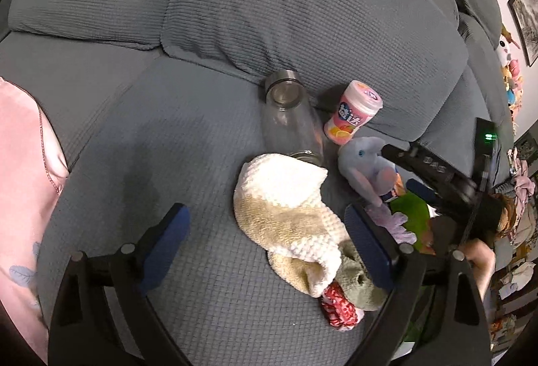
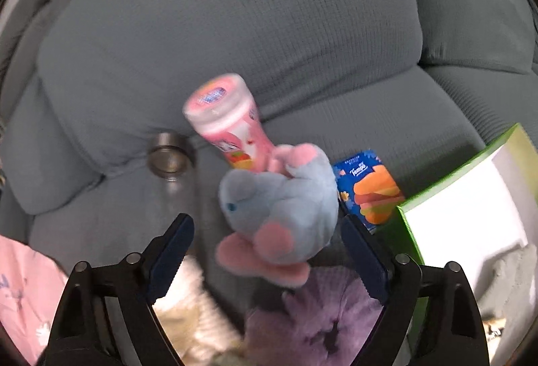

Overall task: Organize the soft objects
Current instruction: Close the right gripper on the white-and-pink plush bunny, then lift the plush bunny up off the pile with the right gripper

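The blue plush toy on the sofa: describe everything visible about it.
The blue plush toy is a small stuffed animal of soft pale-blue fabric with pink ears, pink patches and a dark blue eye. It lies on the grey sofa seat, in front of the pink canister, which leans right behind it, and left of the Tempo tissue pack. It sits ahead of the open right gripper, between the two fingers and ungrasped.

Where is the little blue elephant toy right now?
The blue elephant toy sits on the grey sofa, centre of the right wrist view, just in front of the pink canister and left of the tissue pack.
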Motion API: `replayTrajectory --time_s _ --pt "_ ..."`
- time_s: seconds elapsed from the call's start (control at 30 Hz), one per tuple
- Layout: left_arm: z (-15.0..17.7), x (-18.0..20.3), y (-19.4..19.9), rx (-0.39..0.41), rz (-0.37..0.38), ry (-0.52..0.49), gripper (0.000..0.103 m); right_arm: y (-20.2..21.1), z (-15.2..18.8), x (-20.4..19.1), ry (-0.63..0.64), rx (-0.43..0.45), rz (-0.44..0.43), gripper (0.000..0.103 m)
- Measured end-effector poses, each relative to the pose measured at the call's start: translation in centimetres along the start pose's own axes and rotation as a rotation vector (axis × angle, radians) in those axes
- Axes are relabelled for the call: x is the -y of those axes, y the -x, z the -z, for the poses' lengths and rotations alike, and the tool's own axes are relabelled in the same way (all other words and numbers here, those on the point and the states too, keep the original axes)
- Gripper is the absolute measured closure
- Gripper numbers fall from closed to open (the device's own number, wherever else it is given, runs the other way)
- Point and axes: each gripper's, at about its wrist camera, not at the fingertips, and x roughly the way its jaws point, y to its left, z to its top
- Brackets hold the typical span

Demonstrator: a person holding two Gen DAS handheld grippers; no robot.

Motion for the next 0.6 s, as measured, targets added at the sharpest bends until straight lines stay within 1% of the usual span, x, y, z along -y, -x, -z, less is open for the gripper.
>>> replayTrajectory --time_s 0.03,0.1,0.13,0.17,0.2,0.23,0.27,0.3,0.33,0.37,0.4,0.43,0.47,0.6 --pt "0.0 0.1 0.0 0.002 -0.006 -0.004 0.010 -0.5 0.0 0.1 -0.003 -0.007 0.002 0.013" --pt "0.1 0.2 0.1 0.007 -0.005 -0.012 0.010 -1.2 0.1 -0.1 0.028 -0.001 0.037 0.014" --pt "0.0 0.2 0.1 0.005 -0.003 -0.012 0.011 -1.4 0.3 -0.4 0.067 0.015 0.080 0.019" --pt "0.0 0.2 -0.1 0.000 -0.004 -0.012 0.011 -1.6 0.3 -0.7 0.091 0.019 0.108 0.028" --pt "0.1 0.2 -0.1 -0.003 -0.005 -0.012 0.011 -1.9 0.4 -0.9 0.115 0.013 0.140 0.033" --pt "0.1 0.3 -0.2 -0.006 -0.007 -0.013 0.011 -2.1 0.4 -1.0 0.126 0.010 0.148 0.047" --pt "0.1 0.3 -0.4 -0.008 -0.007 -0.015 0.011 -2.3 0.6 -0.9 0.121 -0.005 0.124 0.052" --pt "0.1 0.3 -0.4 -0.009 -0.007 -0.016 0.011 -2.4 0.8 -0.7 0.110 -0.006 0.123 0.052" --pt "0.1 0.3 -0.4 -0.008 -0.005 -0.018 0.011 -2.5 0.7 -0.6 0.113 0.003 0.129 0.058" --pt "0.1 0.3 -0.3 -0.008 -0.004 -0.020 0.011 -2.3 0.8 -0.6 0.125 0.017 0.139 0.066" --pt "0.1 0.3 -0.3 -0.008 -0.002 -0.021 0.010 -2.1 0.7 -0.4 0.127 0.022 0.144 0.071" --pt "0.1 0.3 -0.3 -0.008 0.000 -0.021 0.010 -1.7 0.7 -0.2 0.117 0.030 0.142 0.074" --pt "0.1 0.3 -0.3 -0.007 0.002 -0.019 0.011 -1.4 0.7 0.0 0.106 0.037 0.127 0.075" --pt "0.2 0.0 -0.1 -0.008 0.013 0.007 0.011 0.6 0.9 -0.3 0.105 0.057 0.078 0.076"
